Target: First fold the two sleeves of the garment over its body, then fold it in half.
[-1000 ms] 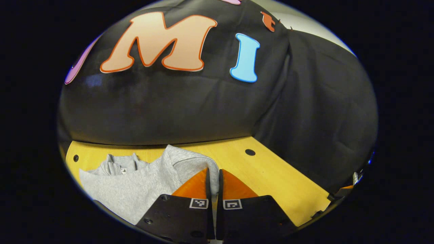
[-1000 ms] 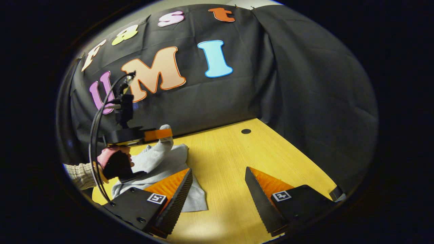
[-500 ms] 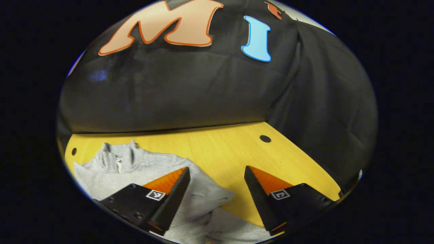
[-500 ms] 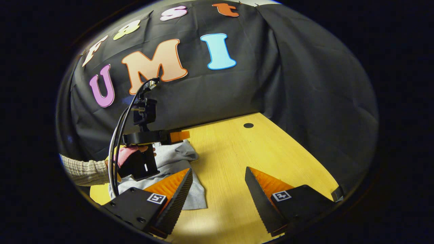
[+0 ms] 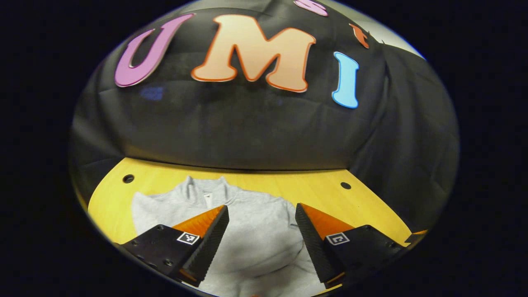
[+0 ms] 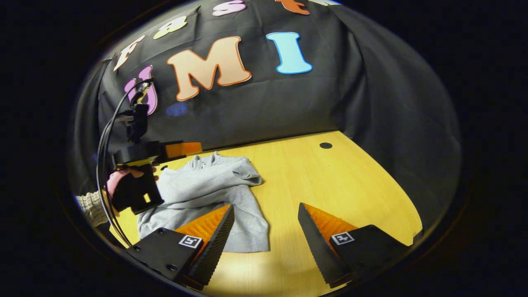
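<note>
Garment: grey sweatshirt (image 6: 206,194) lies flat on the yellow bench (image 6: 330,181), collar toward the back wall.
Change: a second ago my left gripper (image 5: 260,239) pinched a sleeve; now it hangs spread above the body, sleeve dropped across it.
Right gripper (image 6: 266,239): spread, empty, beside the hem.
Meaning: I judge sleeve-folding under way, halving undone.
Materials: soft fleece, smooth wood, ridged orange fingers.

My right gripper (image 6: 266,239) hangs open over bare tabletop (image 6: 330,185), with free room running out to the right edge and far right corner, while the grey garment (image 6: 206,194) and my left gripper (image 6: 181,149) above it block the tabletop's left side.
</note>
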